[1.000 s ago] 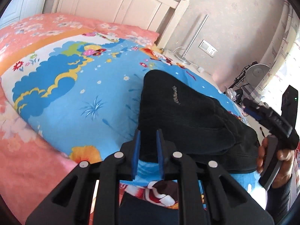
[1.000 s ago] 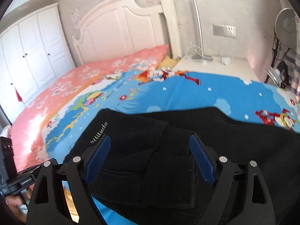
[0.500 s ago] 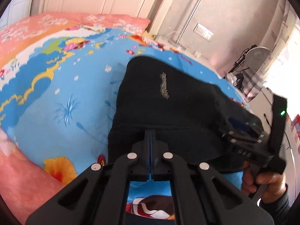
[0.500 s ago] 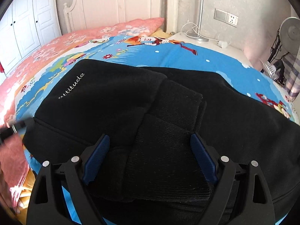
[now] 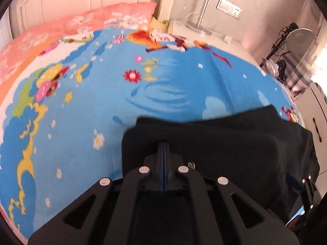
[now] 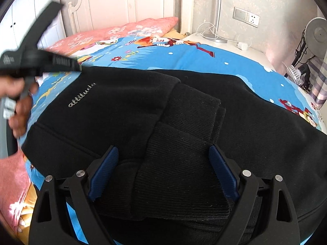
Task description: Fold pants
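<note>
Room: a bedroom with a white headboard against the far wall, a wall socket to its right and a standing fan at the far right.
Surface: a bed under a blue cartoon-print sheet, with a pink floral pillow at the far end; there is no worktop here.
Task thing: the black pants lie on the near part of the bed, already doubled over, with the ribbed cuffs stacked on top at the near edge.
Long axis: the bundle runs left to right across the right wrist view, its lettered side to the left.
Left gripper: clenched, its blue pads pressed flat together. It sits low over the left end of the cloth, but I cannot tell whether any fabric is pinched between them.
Right gripper: released, jaws spread wide to either side of the cuffs. The pads do not press on the cloth.
Nearer hand: the right one, I judge, since the cuffs lie directly between its jaws.
Pose: both grippers tilt steeply down toward the bed. The person's left hand shows blurred at the left edge of the right wrist view.
Coming move: probably closing on the cuffs to carry them left or far for another fold.
</note>
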Tool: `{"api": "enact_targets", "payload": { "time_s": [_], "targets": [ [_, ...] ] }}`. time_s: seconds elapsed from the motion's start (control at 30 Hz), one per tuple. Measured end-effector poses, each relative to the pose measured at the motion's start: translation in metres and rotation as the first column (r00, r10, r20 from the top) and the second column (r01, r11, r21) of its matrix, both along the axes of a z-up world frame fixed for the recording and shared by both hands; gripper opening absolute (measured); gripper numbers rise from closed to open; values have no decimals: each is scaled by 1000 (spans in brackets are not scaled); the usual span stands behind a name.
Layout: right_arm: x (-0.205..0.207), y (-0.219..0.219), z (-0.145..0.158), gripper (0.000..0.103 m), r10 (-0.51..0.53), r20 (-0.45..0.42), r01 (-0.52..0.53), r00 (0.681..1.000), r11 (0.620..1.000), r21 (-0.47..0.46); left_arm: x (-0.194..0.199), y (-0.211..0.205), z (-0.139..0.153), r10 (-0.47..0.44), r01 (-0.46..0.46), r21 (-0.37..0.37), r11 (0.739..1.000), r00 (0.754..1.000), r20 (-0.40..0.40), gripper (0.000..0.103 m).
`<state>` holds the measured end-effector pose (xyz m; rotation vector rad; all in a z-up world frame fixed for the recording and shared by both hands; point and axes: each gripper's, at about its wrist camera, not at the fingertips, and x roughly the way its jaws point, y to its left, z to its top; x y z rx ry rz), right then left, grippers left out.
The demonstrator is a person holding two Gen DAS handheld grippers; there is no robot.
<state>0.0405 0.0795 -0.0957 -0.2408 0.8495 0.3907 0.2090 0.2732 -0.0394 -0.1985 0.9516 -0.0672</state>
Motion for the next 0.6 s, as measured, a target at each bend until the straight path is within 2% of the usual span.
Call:
{"api": "enact_targets", "payload": {
  "time_s": [0.03, 0.1, 0.17, 0.2, 0.3, 0.37, 0.47, 0.6],
  "targets": [
    [0, 0, 0, 87, -1, -1, 1, 1000, 1000, -1, -2, -4, 12, 0, -2, 44, 999, 999, 45, 2],
    [1, 0, 1, 87, -2, -3, 2, 1000, 1000, -1, 0, -8, 20, -13, 9, 65, 998, 998, 56, 2],
    [2, 0, 1, 87, -1, -4, 1, 1000, 1000, -2, 12, -5, 8, 31, -30, 92, 995, 999, -10, 2],
    [2, 0, 1, 87, 0, -5, 0, 1000, 1000, -2, 20, -1, -1, 48, -44, 82, 996, 998, -48, 2],
    [2, 0, 1, 87, -1, -8, 1, 1000, 1000, -3, 28, 6, -5, 71, -68, 41, 997, 995, -65, 2],
    [2, 1, 0, 88, -2, -8, 2, 1000, 1000, -5, 23, 7, 3, 94, -93, 22, 995, 995, -43, 2],
    [2, 1, 0, 88, -7, -5, 7, 1000, 1000, -9, -3, 3, 23, 102, -101, -30, 994, 994, 40, 2],
    [2, 2, -1, 88, -12, -3, 12, 1000, 1000, -11, -59, -13, 35, 114, -104, -82, 991, 985, 129, 2]
  ]
}}
